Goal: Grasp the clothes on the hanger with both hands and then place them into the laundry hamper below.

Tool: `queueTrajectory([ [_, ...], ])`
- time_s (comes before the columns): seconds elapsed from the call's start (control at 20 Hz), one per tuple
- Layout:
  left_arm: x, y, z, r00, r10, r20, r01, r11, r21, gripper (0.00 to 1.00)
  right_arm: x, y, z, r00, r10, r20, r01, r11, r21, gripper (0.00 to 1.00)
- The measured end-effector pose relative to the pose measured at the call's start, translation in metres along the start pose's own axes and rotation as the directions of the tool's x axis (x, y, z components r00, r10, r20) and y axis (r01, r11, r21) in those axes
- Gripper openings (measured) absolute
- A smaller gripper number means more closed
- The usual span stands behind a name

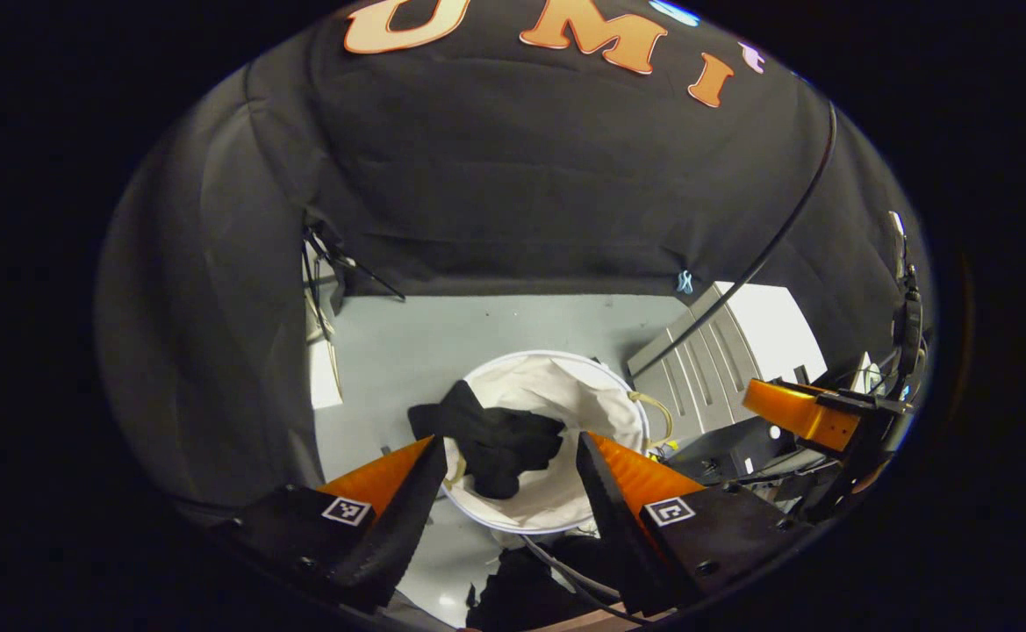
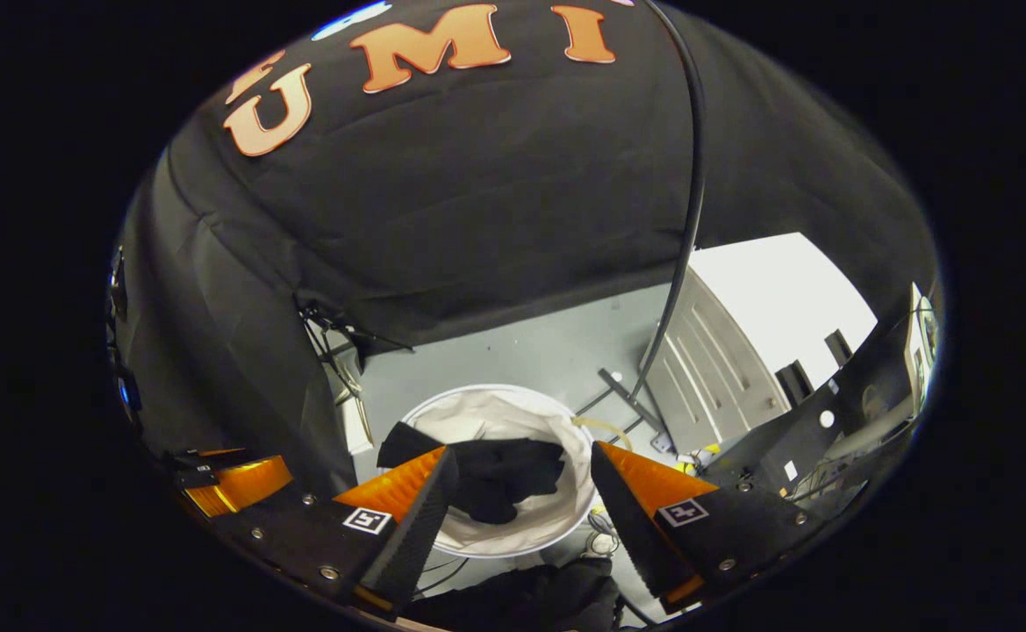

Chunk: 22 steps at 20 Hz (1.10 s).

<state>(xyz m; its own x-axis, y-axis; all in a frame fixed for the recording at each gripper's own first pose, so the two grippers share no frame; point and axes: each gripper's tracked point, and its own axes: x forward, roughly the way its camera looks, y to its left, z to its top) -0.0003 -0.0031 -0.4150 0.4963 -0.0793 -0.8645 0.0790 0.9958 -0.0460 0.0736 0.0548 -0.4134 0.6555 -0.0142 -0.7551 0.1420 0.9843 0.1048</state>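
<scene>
Lying crumpled inside the round white laundry hamper (image 1: 565, 395), the black clothes (image 1: 495, 443) stretch roughly across the hamper's opening, with one corner of the fabric draped up and over the rim on the side toward the booth's left wall and the bulk of the cloth bunched in the middle of the white liner. In the right gripper view the same dark clothes (image 2: 499, 478) show the same lie, a flap reaching over the hamper (image 2: 504, 412) rim at the left and the rest sagging toward the centre. The left gripper (image 1: 508, 461) hangs above the hamper with its two fingers spread wide apart and nothing between them; the clothes are seen through the gap, well below. The right gripper (image 2: 521, 474) is likewise spread wide and holds nothing, framing the hamper from above. At the right edge of the left gripper view the other gripper's body shows, and at the lower left of the right gripper view part of the other gripper appears. The hamper stands on a pale grey floor (image 1: 477, 329) close to the black cloth wall. A thin dark rod (image 2: 688, 202) curves down from above toward the floor beside the hamper, and a white ribbed cabinet (image 2: 741, 351) stands just to the right. More dark fabric (image 2: 521, 597) lies low in the foreground, near the hamper's close rim.
</scene>
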Motion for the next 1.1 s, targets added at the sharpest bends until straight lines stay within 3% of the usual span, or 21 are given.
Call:
queueTrajectory([
  [0.3,-0.034,0.006,0.052,0.988,0.042,0.145,-0.046,0.999,0.025,0.99,-0.047,-0.012,0.045,0.991,-0.027,0.129,0.027,1.000,0.005,0.94],
  [0.55,-0.069,-0.002,0.098,0.960,0.048,0.275,-0.060,0.998,0.035,0.98,-0.085,-0.034,0.071,0.976,-0.045,0.214,0.037,0.999,0.040,0.95],
  [0.8,-0.123,-0.018,0.145,0.891,0.086,0.445,-0.110,0.994,0.028,0.98,-0.135,-0.078,0.100,0.946,-0.087,0.312,0.081,0.996,0.031,0.94],
  [1.1,-0.185,-0.048,0.177,0.800,0.132,0.585,-0.141,0.990,-0.030,0.98,-0.206,-0.123,0.148,0.906,-0.068,0.418,0.073,0.997,0.004,0.94],
])
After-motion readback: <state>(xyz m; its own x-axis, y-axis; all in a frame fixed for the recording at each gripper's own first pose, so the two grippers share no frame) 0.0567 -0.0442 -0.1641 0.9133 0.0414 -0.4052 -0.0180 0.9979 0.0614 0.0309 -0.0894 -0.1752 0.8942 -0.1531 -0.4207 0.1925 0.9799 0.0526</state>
